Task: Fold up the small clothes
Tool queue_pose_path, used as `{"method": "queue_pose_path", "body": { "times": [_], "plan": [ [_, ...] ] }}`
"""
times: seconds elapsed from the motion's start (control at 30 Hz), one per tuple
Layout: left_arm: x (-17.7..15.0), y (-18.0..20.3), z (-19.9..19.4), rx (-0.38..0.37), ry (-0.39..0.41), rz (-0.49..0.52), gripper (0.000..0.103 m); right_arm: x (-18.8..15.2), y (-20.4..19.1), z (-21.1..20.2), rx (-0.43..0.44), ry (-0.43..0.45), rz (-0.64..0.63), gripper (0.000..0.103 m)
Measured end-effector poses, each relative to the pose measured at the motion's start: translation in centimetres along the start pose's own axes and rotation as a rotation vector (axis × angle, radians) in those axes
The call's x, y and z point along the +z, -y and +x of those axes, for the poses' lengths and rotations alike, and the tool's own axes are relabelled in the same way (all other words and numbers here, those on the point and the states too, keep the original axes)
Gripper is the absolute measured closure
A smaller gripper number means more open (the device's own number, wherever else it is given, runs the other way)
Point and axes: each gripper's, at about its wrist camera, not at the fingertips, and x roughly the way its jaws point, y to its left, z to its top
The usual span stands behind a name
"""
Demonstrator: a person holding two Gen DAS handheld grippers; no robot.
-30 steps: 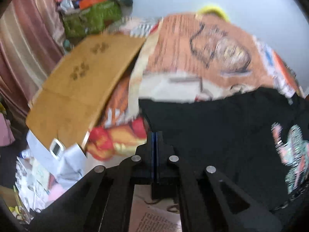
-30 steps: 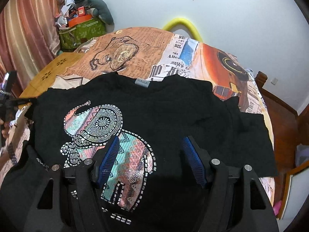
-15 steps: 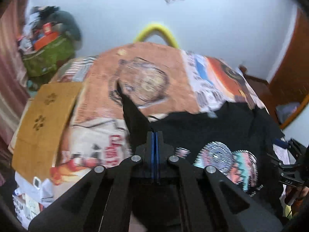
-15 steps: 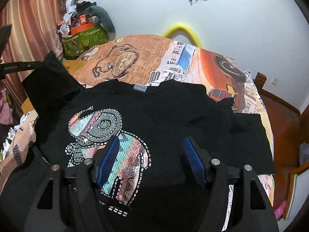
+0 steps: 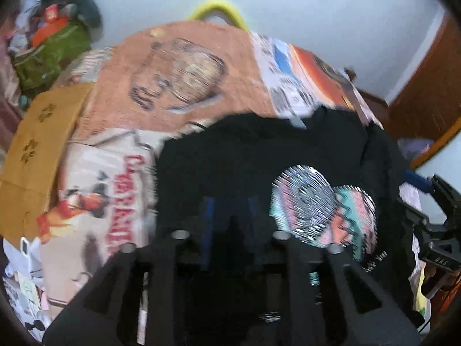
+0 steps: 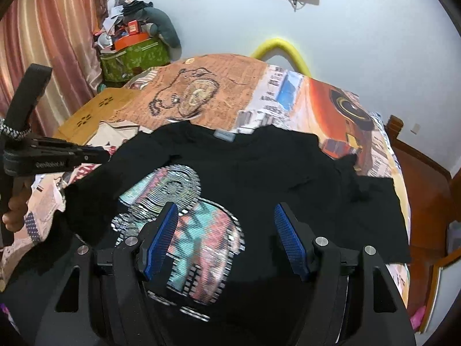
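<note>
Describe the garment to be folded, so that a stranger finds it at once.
On the bed with the orange newspaper-print cover, look at the near end. A black T-shirt lies spread there, its neck label facing the wall. Only it carries a sparkly pink and teal figure on the front.

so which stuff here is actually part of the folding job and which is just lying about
Part of the job:
black t-shirt
left gripper, jaws open
right gripper, jaws open
bedspread it lies on

Lying about:
green box of clutter
grey plush toy
yellow tube
wooden board
</note>
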Motion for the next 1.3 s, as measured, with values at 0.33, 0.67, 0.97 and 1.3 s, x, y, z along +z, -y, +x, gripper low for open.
{"method": "queue_pose_path", "body": {
  "times": [0.33, 0.67, 0.97, 1.3],
  "plan": [
    [-2.7, -8.3, 2.6, 0.092, -0.057, -0.083, 0.061, 3.5, -5.4, 5.7, 0.084, -0.061, -0.003, 0.037],
    [-4.8, -7.9, 6.8, 0.130, -0.090, 0.041, 0.052, 6.4, -8.9, 13.8, -0.028, -0.182, -0.090, 0.040],
    [-5.1, -7.6, 6.9, 0.187, -0.078, 0.093, 0.046, 5.7, -7.1, 14.8, -0.162, -0.231, -0.137, 0.040],
    [-4.0, -7.1, 3.9, 0.238, -0.066, 0.019, 0.046, 4.5, -0.7, 5.3, -0.168, -0.076, -0.033, 0.039]
  ]
}}
